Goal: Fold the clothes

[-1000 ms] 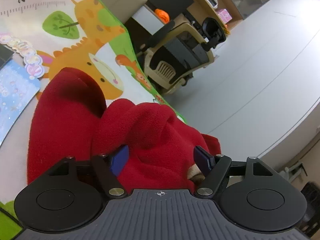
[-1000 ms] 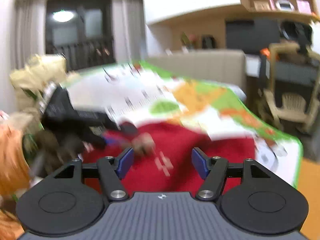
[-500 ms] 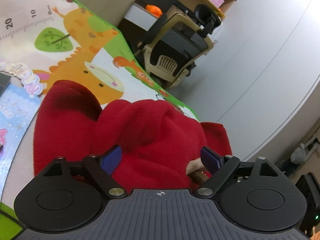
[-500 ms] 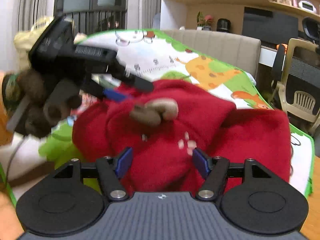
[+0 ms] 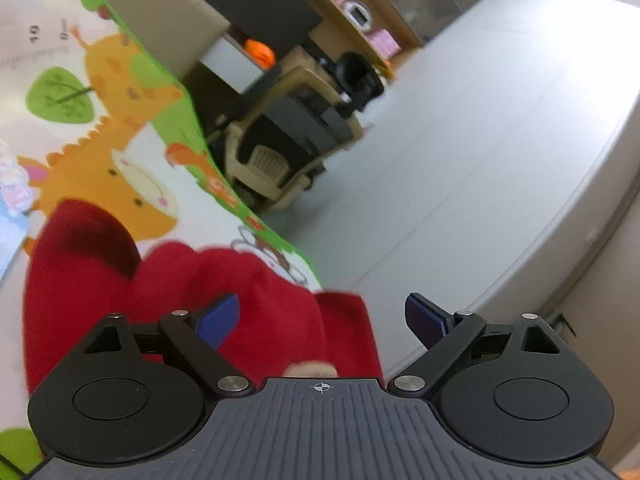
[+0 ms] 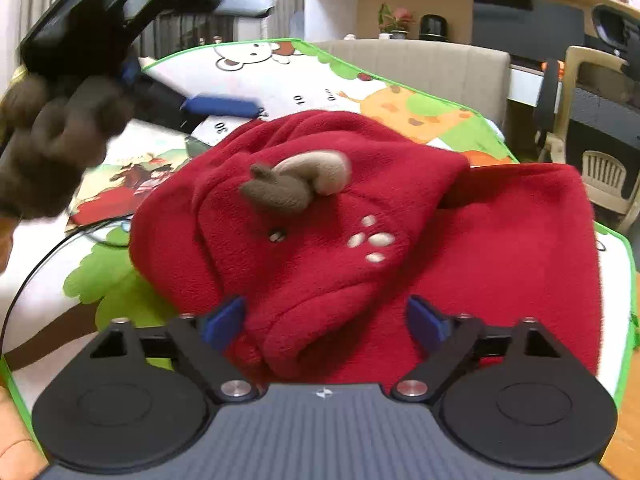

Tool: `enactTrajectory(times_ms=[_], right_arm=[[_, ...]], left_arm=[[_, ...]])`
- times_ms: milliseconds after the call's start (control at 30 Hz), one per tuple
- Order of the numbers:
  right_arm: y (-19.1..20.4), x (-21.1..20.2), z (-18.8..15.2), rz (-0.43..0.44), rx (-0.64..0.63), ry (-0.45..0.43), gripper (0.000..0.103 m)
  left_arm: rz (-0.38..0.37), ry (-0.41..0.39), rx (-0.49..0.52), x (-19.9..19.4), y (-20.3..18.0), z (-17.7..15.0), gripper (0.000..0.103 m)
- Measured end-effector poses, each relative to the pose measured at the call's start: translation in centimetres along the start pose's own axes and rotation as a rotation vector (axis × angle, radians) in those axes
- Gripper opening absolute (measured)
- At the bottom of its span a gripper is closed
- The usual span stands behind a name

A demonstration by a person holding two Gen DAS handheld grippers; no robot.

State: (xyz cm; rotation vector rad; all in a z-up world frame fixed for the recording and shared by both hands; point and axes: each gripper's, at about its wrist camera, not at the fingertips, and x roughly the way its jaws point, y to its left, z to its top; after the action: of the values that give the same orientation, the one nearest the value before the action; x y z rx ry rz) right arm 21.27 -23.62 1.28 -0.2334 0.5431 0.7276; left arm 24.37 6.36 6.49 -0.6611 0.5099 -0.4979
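Red fleece (image 6: 400, 240) bunched on the play mat (image 6: 280, 76), long axis across the right gripper's (image 6: 326, 316) released jaws, antler (image 6: 296, 184) beyond them, a fold between them, left gripper (image 5: 320, 316) jaws spread, raised clear, fleece behind its left finger.

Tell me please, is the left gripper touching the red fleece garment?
Apart: the right wrist view shows the left gripper raised above the red fleece garment, play mat visible between.
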Motion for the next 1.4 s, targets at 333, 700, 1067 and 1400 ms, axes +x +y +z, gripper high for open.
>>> enactTrajectory(times_ms=[333,700,1067,1400], right_arm=[[-0.5,-0.3,-0.3,0.051,0.022,-0.049,0.103],[-8.5,-7.6,1.8,0.256,0.45,-0.268,0.103],[-7.1,-2.4,1.6,0.503,0.605,-0.293,0.103],[-6.9,1.6,0.5,0.523,0.623,-0.176,0.103]], left_arm=[[0.077,0.085,-0.066,2.9,1.2,-0.7,0.056],[-0.014,0.016,-0.3,-0.2,5.0,-0.4,0.038],[-0.087,0.023,-0.33,-0.1,5.6,-0.4,0.054],[-0.048,0.006,-0.32,-1.3,6.2,0.2,0.075]])
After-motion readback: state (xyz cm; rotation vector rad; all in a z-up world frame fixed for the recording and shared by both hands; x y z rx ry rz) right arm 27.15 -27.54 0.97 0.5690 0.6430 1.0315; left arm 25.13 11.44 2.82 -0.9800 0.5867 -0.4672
